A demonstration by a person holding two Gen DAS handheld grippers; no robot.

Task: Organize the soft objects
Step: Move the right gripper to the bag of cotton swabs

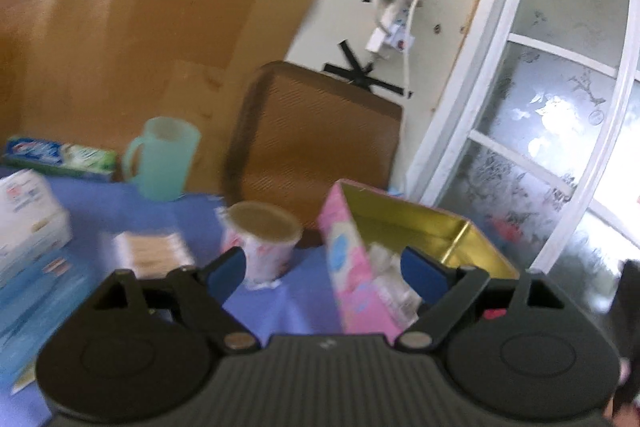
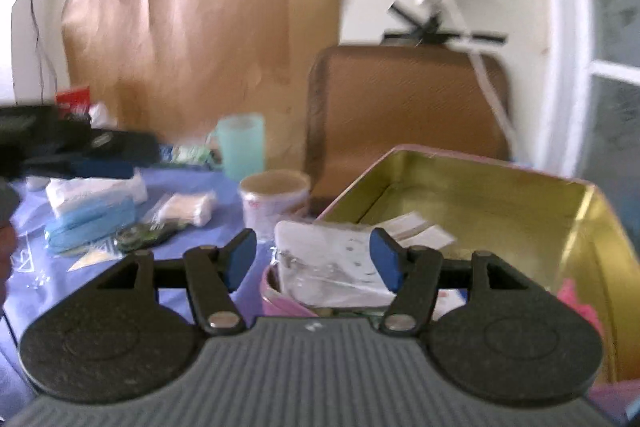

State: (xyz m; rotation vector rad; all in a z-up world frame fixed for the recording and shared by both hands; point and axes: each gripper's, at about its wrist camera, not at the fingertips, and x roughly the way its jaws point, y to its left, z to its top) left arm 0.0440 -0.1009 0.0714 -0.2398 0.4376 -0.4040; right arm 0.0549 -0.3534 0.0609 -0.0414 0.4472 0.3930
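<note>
White plastic-wrapped tissue pack [image 2: 332,259], crumpled, resting on pink tin [image 2: 480,187] rim; between spread, empty right tool [image 2: 312,257] fingers. Left tool [image 1: 326,269] likewise spread, empty.

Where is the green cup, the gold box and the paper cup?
green cup [image 1: 166,163], left wrist view, on its front wall.
gold box [image 2: 500,203], right wrist view, on its inner back wall.
paper cup [image 1: 266,247], left wrist view, on its side.

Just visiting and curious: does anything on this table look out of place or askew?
Yes. A clear-wrapped white packet sits tilted over the rim of the pink tin rather than flat inside it. The right gripper hangs open around it.
</note>
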